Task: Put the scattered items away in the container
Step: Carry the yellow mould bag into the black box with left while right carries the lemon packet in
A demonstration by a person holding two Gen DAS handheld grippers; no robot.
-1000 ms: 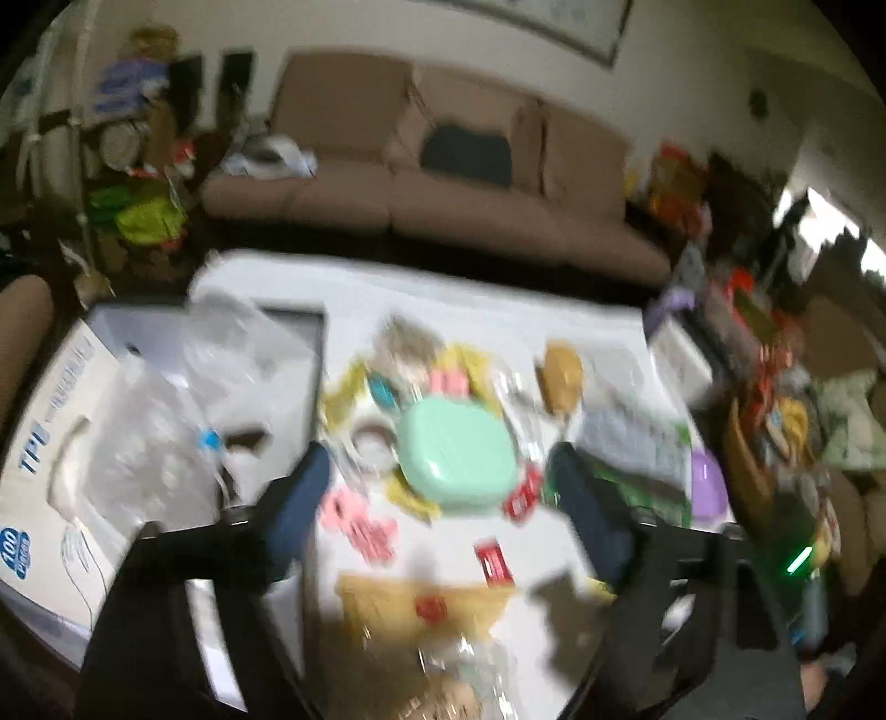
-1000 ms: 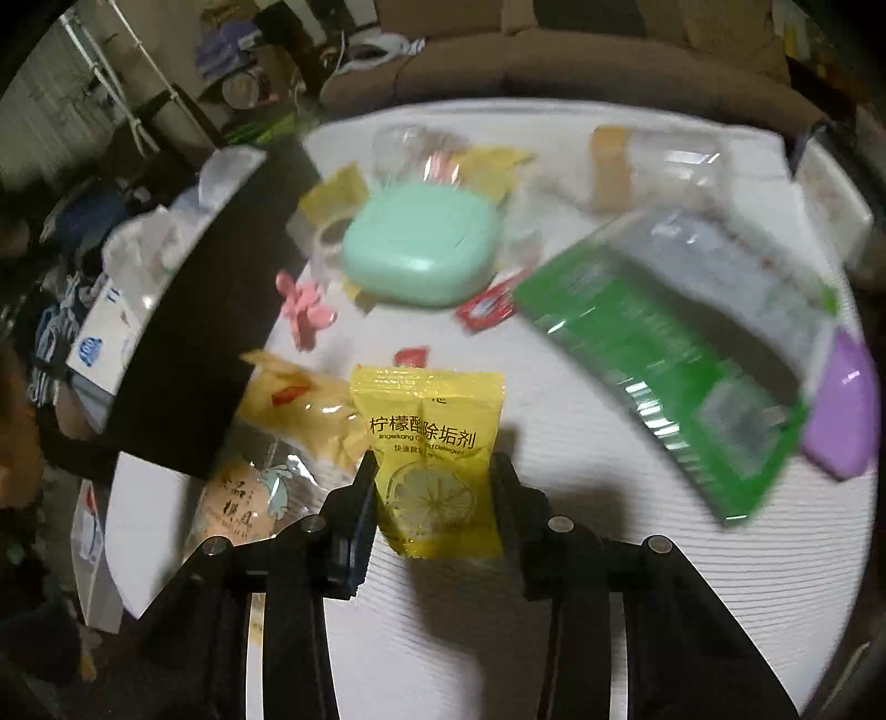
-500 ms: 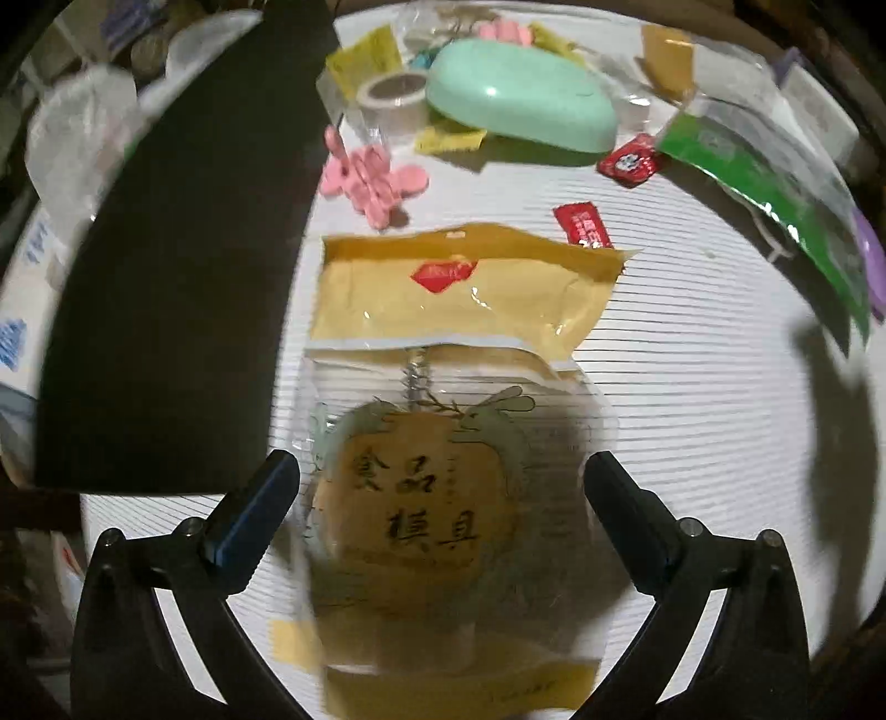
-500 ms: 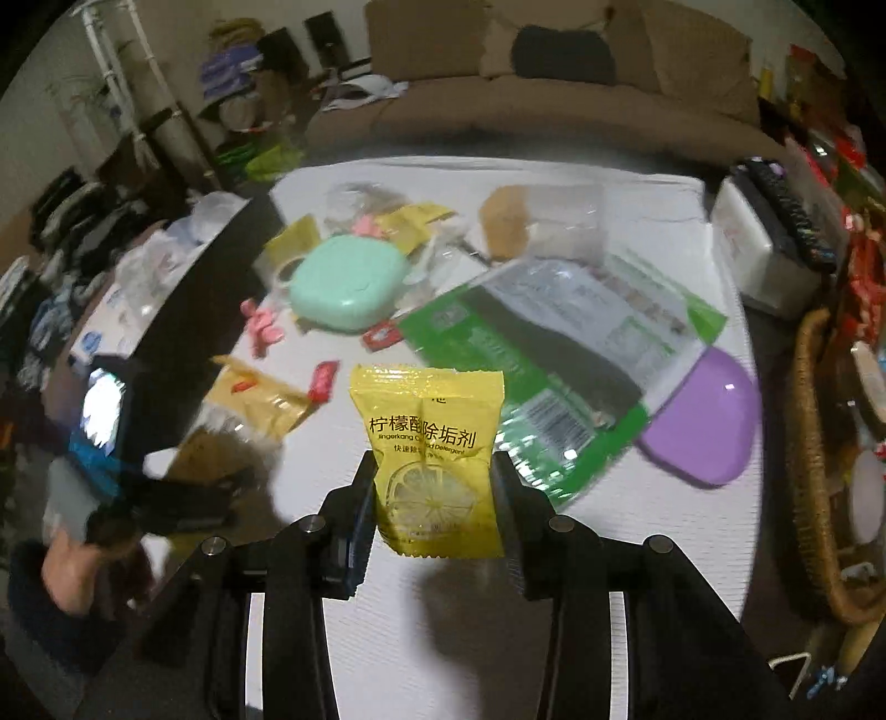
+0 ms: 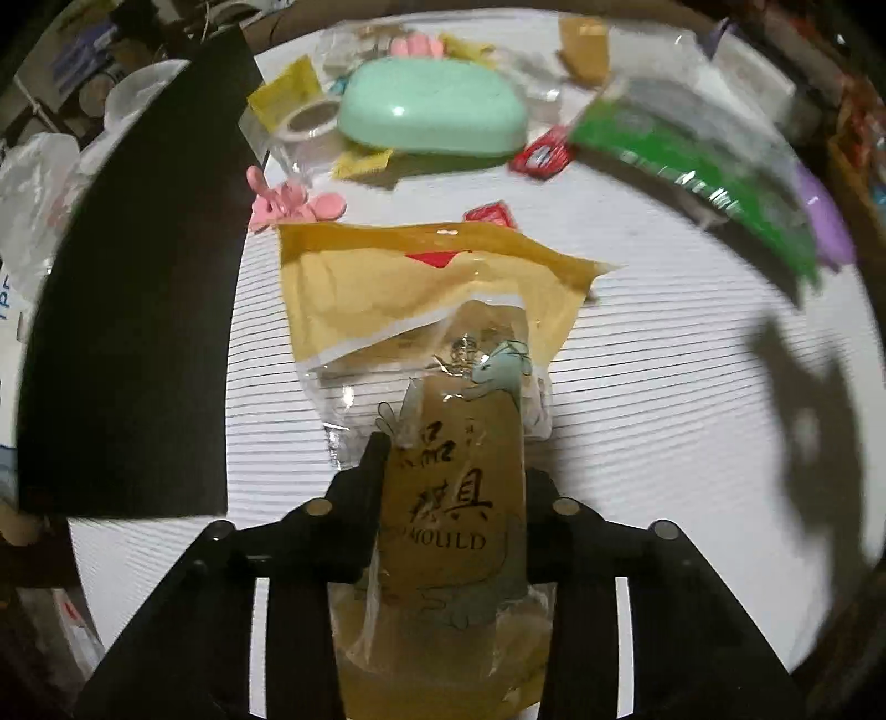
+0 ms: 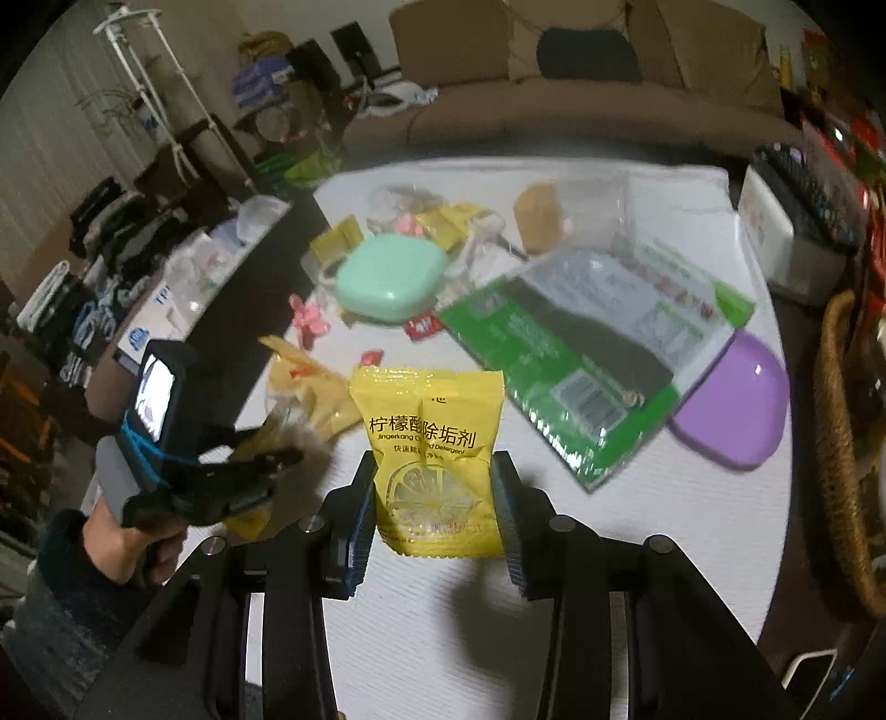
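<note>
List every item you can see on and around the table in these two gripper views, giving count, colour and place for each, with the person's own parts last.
Mint case: one, green, far middle of table.
Lemon sachet: one, yellow, in right gripper.
Mould packet: one, clear and tan, between left gripper's closing jaws.
Flat pouch: one, yellow-tan, under the packet's far end.
Green packet: one, right of centre.
Purple case: one, right edge.
Pink clips: a cluster, beside black container.
Left gripper, right gripper: black.
Hand: one, holding left gripper.

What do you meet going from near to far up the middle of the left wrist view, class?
Clear packet printed MOULD, in the closing left gripper → yellow-brown flat packet → mint green rounded case → pink flower-shaped clips.
</note>
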